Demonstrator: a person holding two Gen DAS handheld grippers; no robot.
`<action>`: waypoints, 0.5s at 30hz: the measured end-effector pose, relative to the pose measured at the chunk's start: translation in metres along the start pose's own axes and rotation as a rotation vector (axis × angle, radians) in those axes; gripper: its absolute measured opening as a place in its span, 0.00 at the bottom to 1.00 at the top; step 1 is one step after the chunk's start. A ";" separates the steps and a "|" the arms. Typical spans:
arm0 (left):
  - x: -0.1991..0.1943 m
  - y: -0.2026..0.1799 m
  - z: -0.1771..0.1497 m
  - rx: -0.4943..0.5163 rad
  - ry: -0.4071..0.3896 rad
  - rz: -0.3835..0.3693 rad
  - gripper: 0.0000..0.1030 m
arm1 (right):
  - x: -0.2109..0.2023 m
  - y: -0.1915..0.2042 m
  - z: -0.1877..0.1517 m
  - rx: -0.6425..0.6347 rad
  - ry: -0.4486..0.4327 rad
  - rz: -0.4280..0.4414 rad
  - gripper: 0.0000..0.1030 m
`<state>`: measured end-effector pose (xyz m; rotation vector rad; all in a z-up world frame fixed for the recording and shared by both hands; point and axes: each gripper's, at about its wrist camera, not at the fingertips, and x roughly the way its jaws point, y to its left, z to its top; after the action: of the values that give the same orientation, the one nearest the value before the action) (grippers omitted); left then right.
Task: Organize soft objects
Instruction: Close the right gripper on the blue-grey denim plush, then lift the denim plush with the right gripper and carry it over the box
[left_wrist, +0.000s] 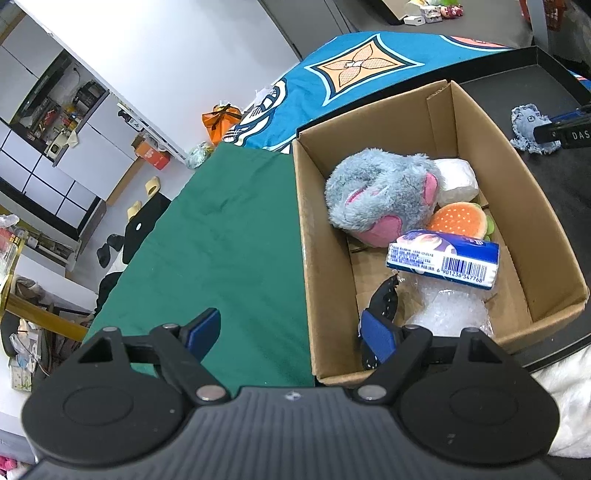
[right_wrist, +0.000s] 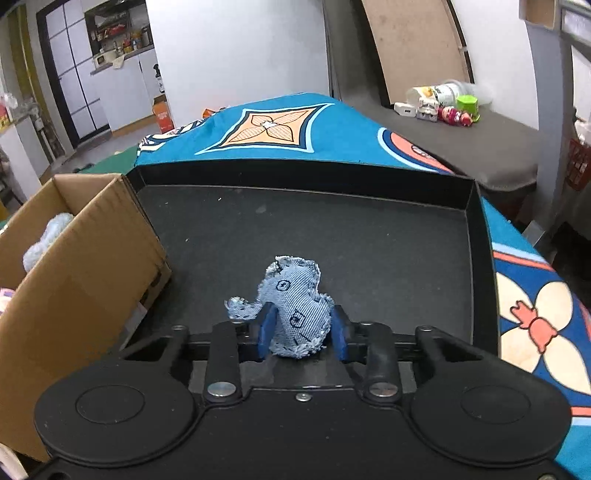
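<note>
A cardboard box (left_wrist: 509, 206) holds a grey and pink plush toy (left_wrist: 384, 192), a plush burger (left_wrist: 458, 219), a white wad (left_wrist: 456, 179), a blue tissue pack (left_wrist: 443, 258), bubble wrap (left_wrist: 448, 308) and a black item (left_wrist: 384, 299). My left gripper (left_wrist: 291, 332) is open and empty, straddling the box's near left wall. In the right wrist view a blue denim soft toy (right_wrist: 295, 306) lies in a black tray (right_wrist: 369, 240). My right gripper (right_wrist: 301, 328) is shut on the toy, one pad on each side. The toy also shows in the left wrist view (left_wrist: 526, 125).
A green cloth (left_wrist: 221, 229) covers the table left of the box. A blue patterned cloth (right_wrist: 273, 125) lies behind the tray. The box (right_wrist: 85, 258) stands against the tray's left side. A grey surface (right_wrist: 480, 140) with small toys is at the back right.
</note>
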<state>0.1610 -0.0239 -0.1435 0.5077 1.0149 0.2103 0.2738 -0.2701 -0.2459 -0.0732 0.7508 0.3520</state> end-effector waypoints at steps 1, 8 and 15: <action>0.000 0.000 0.000 0.001 -0.002 0.001 0.80 | -0.002 0.000 0.000 0.004 -0.002 -0.002 0.25; -0.002 0.003 -0.002 -0.013 -0.014 -0.005 0.80 | -0.020 -0.004 0.004 0.046 -0.037 -0.022 0.17; -0.006 0.005 -0.004 -0.029 -0.028 -0.018 0.80 | -0.042 -0.002 0.005 0.065 -0.067 -0.038 0.16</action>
<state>0.1550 -0.0205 -0.1381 0.4740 0.9870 0.2010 0.2493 -0.2826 -0.2135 -0.0145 0.6927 0.2923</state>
